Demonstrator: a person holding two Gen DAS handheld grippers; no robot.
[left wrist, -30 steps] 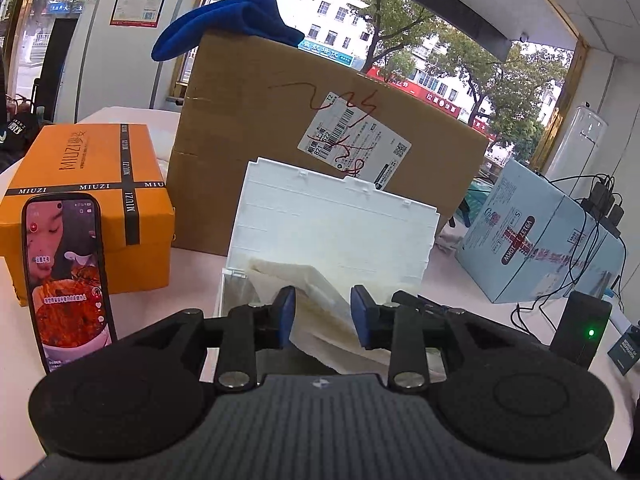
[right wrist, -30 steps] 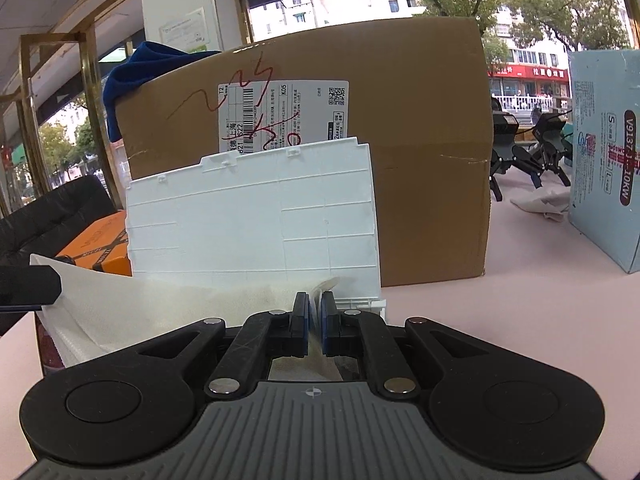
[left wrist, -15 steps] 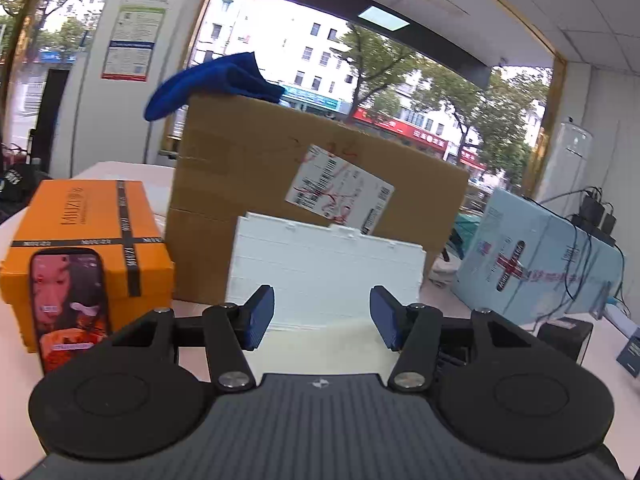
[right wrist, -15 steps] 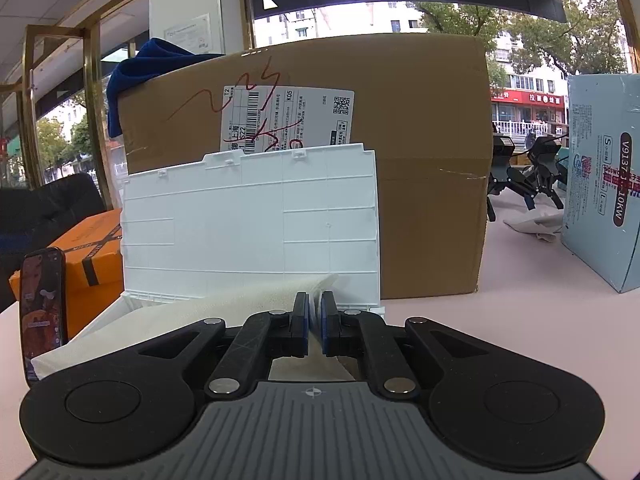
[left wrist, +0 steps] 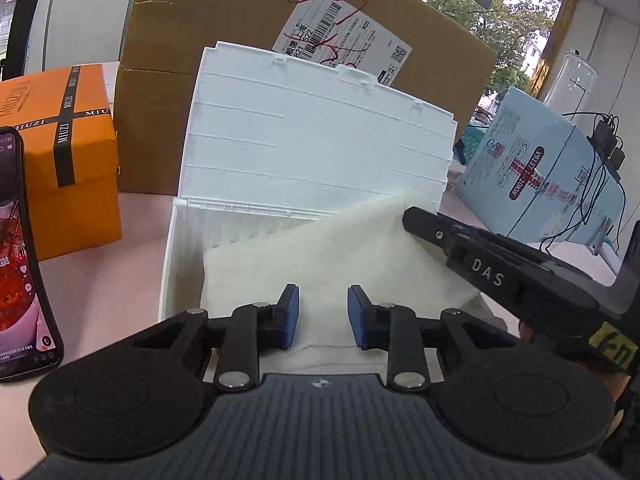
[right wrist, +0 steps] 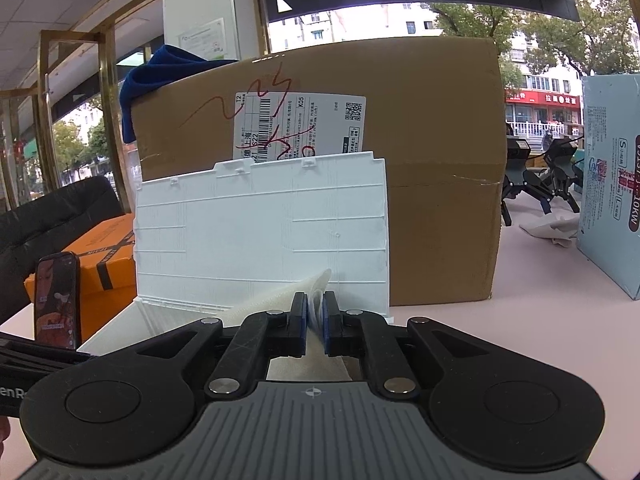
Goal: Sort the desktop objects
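A white plastic box (left wrist: pixel 172 248) stands open on the pink table, its ribbed lid (left wrist: pixel 316 136) upright against a big cardboard carton. A pale cream cloth (left wrist: pixel 340 256) slopes over the box's opening. My right gripper (right wrist: pixel 315 322) is shut on the cloth's (right wrist: pixel 280 300) far right corner and holds it up; in the left wrist view its black body (left wrist: pixel 500 276) reaches in from the right. My left gripper (left wrist: pixel 323 316) hovers open over the cloth's near edge, nothing between its blue pads.
A cardboard carton (left wrist: pixel 224 48) with a shipping label fills the back, a blue cloth (right wrist: pixel 160 80) on top. An orange shoebox (left wrist: pixel 60 152) and a lit phone (left wrist: pixel 20 256) stand at left. A light-blue carton (left wrist: pixel 540 184) with cables is at right.
The left gripper, open throughout, has tipped down and come close over the box. The right gripper has kept its hold on the cloth, now draped over the box opening.
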